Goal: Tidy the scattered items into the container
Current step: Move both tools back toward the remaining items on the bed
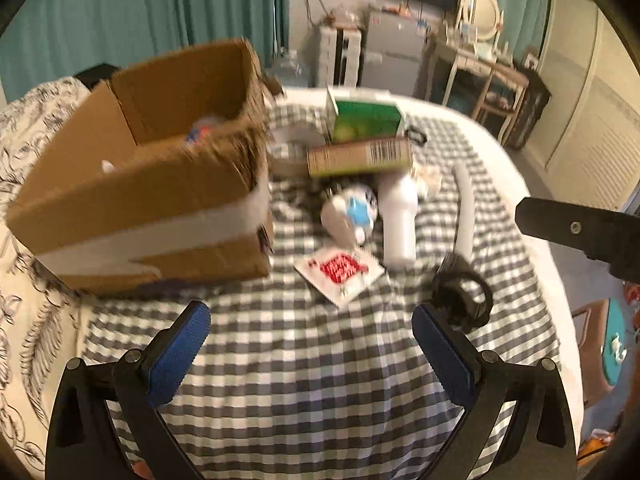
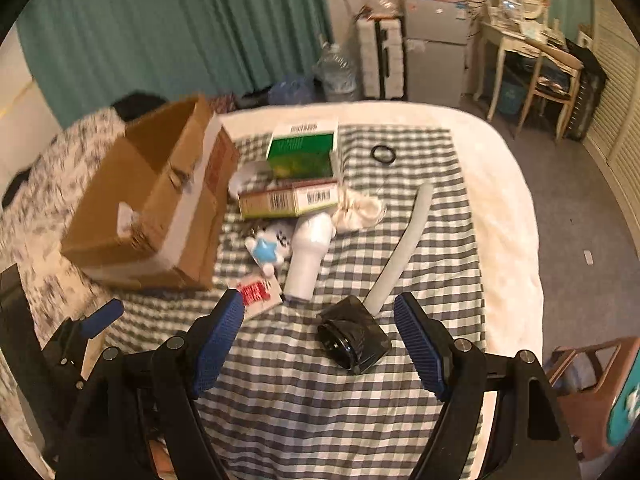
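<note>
Open cardboard box (image 2: 152, 208) left of scattered items (image 2: 308, 216) on checked cloth (image 2: 320, 400)

Domestic bedroom. A bed (image 2: 504, 208) with a white cover fills the centre of both views, overlaid by a grey-and-white checked cloth (image 2: 320, 392); a floral-print duvet (image 1: 24, 160) lies at the left edge. Teal curtains (image 2: 168, 28) hang across the upper left. At upper right stand a cream dressing table (image 2: 516, 46) carrying an oval mirror (image 1: 482, 8), a small grey refrigerator (image 2: 436, 44) and, along the right edge, louvred wardrobe doors (image 2: 616, 104). A large water bottle (image 2: 336, 68) sits on the floor by the curtains.
</note>
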Demonstrator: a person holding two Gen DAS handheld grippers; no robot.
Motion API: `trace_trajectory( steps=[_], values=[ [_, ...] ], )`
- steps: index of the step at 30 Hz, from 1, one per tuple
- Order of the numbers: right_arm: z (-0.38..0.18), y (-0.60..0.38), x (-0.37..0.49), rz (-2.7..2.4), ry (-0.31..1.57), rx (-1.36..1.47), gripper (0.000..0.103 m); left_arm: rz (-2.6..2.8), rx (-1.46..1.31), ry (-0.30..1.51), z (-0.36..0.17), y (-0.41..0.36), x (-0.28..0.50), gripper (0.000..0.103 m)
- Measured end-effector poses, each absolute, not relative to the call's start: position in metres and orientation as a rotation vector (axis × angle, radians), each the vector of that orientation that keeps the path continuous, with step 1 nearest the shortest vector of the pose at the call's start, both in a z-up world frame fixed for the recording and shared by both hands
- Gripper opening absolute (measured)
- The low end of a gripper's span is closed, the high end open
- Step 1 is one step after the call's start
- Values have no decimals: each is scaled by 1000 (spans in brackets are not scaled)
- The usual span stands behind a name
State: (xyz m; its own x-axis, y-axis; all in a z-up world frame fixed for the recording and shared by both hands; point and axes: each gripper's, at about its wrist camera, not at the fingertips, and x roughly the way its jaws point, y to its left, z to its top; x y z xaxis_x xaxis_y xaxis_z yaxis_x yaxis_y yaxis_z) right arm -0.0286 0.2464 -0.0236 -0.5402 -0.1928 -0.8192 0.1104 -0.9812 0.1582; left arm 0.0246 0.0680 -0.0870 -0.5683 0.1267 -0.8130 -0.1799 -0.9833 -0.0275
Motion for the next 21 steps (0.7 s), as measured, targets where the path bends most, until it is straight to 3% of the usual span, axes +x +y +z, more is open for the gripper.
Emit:
trace_trajectory(
  steps=[21],
  values=[
    [-112, 248, -70, -2340, 127, 1695, 77, 2591, -1404, 225, -148, 114, 3, 103]
  ],
)
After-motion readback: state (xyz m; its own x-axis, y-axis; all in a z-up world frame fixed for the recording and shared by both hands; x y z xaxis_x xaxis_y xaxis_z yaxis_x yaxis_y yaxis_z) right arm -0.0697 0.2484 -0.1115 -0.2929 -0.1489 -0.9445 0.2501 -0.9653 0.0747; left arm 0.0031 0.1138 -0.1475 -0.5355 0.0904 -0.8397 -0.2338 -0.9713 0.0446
